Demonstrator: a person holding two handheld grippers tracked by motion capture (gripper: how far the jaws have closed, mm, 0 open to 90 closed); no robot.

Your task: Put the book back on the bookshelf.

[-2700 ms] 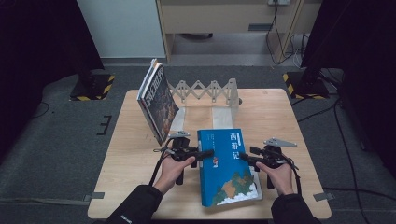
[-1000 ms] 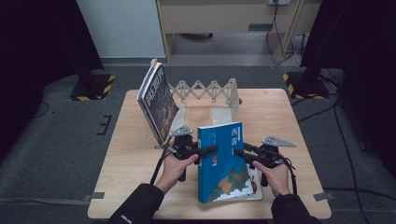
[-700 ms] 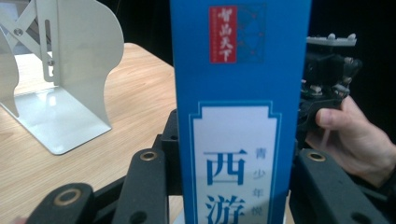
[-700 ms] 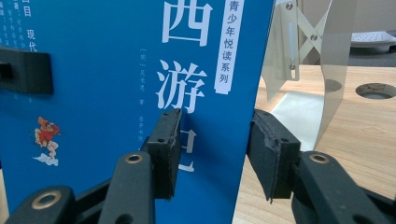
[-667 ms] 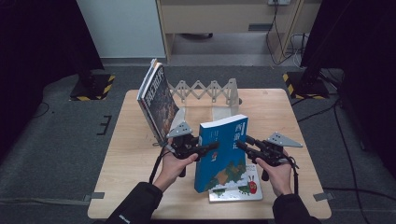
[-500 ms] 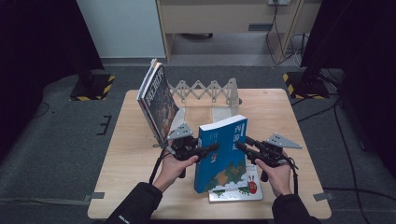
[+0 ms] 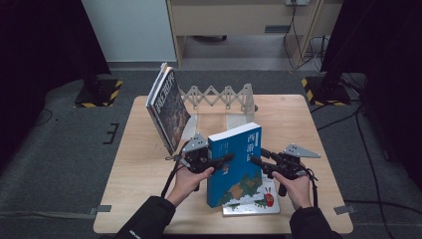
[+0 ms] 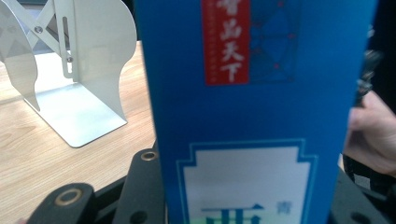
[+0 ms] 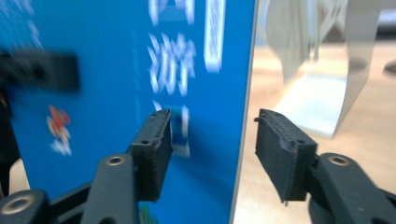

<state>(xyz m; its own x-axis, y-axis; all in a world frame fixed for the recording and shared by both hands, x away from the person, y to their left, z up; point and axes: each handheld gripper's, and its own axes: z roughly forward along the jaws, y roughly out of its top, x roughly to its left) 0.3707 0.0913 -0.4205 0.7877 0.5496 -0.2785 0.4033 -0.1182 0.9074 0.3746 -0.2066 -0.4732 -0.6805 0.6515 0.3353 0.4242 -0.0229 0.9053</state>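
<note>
— While the blue book (image 7: 235, 167) is stood nearly upright near the front of the surface (image 7: 134, 164), how is it being held?

— It is taken from both sides. The left gripper (image 7: 219, 161) is laid against the book's left edge, and in the left gripper view the cover (image 8: 252, 112) is seen to hide most of the jaws, so it cannot be told whether they are closed on it. The right gripper (image 9: 212, 144) is set wide, with the book's right edge passing between the jaws and a clear gap left on one side; nothing is clamped there.

— And what lies beneath it?

— A thin picture book (image 7: 259, 201) is lying flat on the surface, just under the blue book's lower corner.

— How is the blue book expected to handle?

— It is judged to be a paperback of middling weight, fairly stiff when shut but liable to fan open if only one cover is pinched. The glossy cover is likely to be slippery against the pads.

— Where should hold be taken, then?

— Both covers and the pages should be caught together, close to an edge and about halfway up, so that the book is kept closed and not allowed to swing. The metal bookend (image 7: 239, 99) and the leaning books (image 7: 168, 112) are well apart from it, farther back.
</note>
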